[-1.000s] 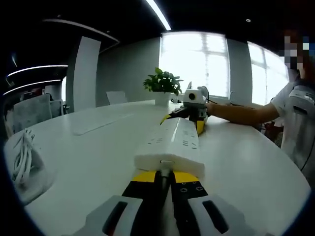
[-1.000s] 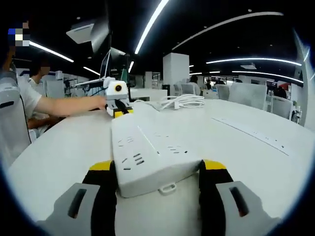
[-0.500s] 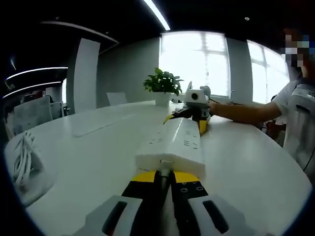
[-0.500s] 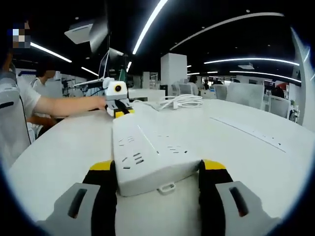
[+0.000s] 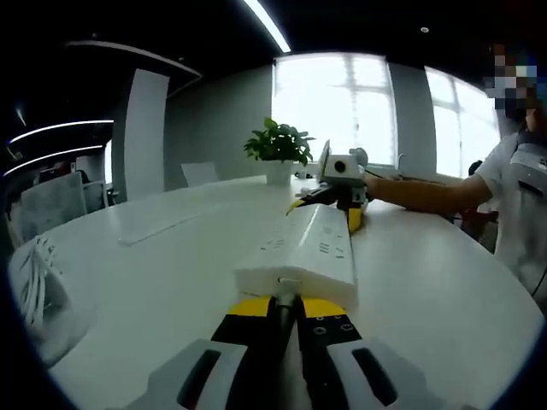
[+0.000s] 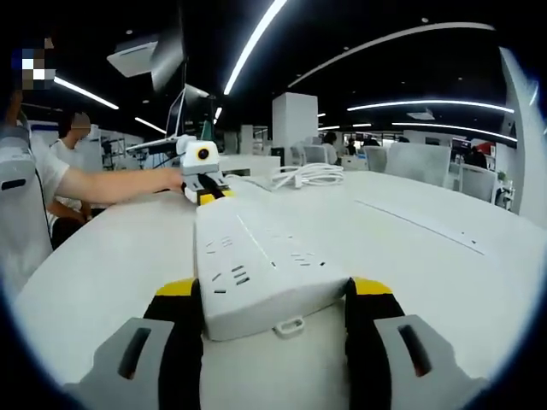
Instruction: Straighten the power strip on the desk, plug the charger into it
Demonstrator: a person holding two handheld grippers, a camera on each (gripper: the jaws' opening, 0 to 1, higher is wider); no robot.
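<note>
Left claw (image 5: 289,301), jaws pressed together, pinches the small tab at one end of the power strip (image 5: 303,252); right claw (image 6: 275,295), jaws spread wide, brackets the opposite end across its width, apparently touching both sides. Power strip: a long, smooth white plastic block with slotted sockets, lying flat on the glossy white bench (image 6: 444,256). Coiled white cable (image 6: 309,176) lies well beyond. Risk: unequal pulling could twist the tab free or skid the slick casing askew.
</note>
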